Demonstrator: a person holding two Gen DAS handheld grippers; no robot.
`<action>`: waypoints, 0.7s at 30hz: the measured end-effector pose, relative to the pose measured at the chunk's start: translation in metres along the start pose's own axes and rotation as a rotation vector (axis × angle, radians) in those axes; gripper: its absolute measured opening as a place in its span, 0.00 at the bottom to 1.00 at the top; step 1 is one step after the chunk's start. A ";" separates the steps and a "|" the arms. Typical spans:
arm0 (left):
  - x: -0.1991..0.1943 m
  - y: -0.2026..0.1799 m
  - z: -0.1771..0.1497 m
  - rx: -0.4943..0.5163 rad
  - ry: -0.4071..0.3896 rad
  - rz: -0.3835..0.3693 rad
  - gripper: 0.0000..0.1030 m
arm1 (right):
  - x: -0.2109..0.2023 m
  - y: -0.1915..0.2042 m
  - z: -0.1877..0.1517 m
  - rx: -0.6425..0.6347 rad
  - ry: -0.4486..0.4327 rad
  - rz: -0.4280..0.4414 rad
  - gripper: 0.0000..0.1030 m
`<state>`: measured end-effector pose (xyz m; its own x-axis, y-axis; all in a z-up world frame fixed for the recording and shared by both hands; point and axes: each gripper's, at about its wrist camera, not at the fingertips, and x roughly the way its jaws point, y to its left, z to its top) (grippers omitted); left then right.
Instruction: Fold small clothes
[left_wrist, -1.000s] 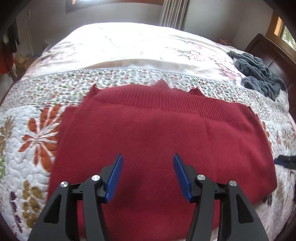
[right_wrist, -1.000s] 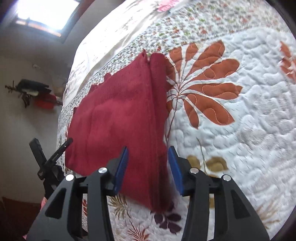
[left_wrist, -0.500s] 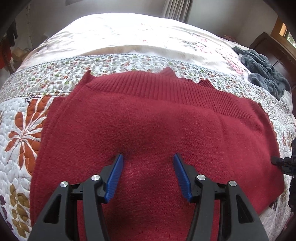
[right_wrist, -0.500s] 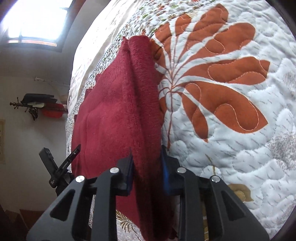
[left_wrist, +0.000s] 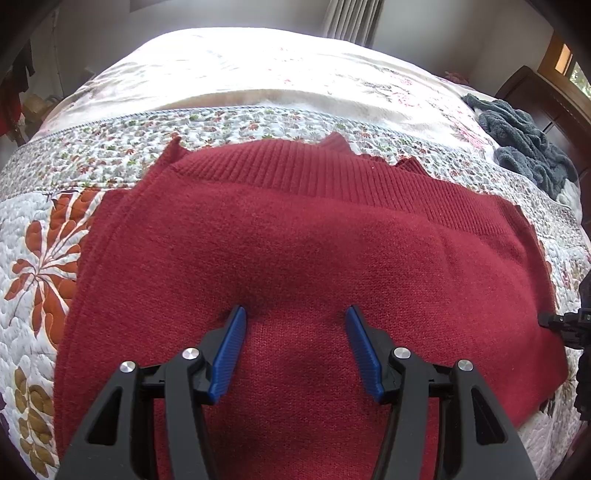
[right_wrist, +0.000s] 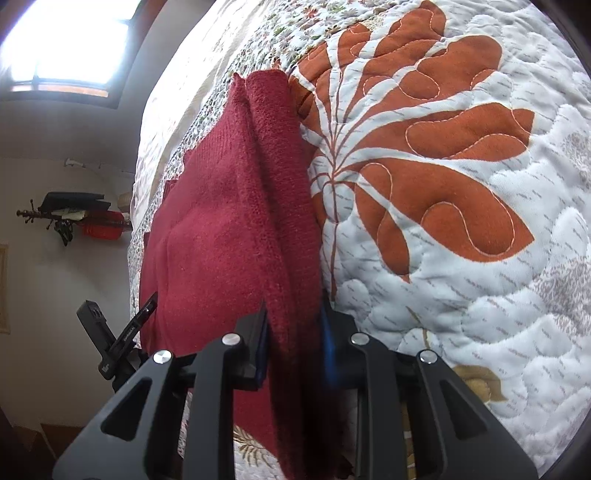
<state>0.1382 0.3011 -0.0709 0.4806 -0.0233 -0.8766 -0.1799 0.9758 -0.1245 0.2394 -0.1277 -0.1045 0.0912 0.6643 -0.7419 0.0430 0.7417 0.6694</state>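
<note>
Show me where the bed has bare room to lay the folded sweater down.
Free: the pale bedspread beyond the red sweater, and the quilt with orange leaves beside its gripped edge. Crowded: the corner holding the grey blanket.

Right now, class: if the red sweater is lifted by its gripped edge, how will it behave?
The sweater will probably hang limp: its edge already folds softly in the right hand-held gripper. Its fuzzy knit likely grips the pads rather than slipping. It seems light, lying flat on the quilt.

Left gripper (left_wrist: 295, 334): black triangular cut-out arms, ribbed blue pads (left_wrist: 228, 356), four round silver screws (left_wrist: 191, 353). Right gripper (right_wrist: 293, 341): same black frame, silver screws, blue pads mostly hidden.
</note>
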 end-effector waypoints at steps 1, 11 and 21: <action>-0.002 0.000 0.001 -0.004 0.001 -0.004 0.55 | -0.002 0.002 0.000 0.008 0.000 0.000 0.19; -0.049 0.022 0.002 -0.061 -0.039 -0.029 0.55 | -0.005 0.139 0.001 -0.245 0.001 -0.051 0.17; -0.062 0.046 0.003 -0.125 -0.053 -0.058 0.55 | 0.079 0.216 -0.019 -0.385 0.100 -0.150 0.17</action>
<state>0.1027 0.3484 -0.0206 0.5371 -0.0643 -0.8411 -0.2540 0.9385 -0.2339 0.2373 0.0869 -0.0197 0.0144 0.5381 -0.8427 -0.3277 0.7988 0.5045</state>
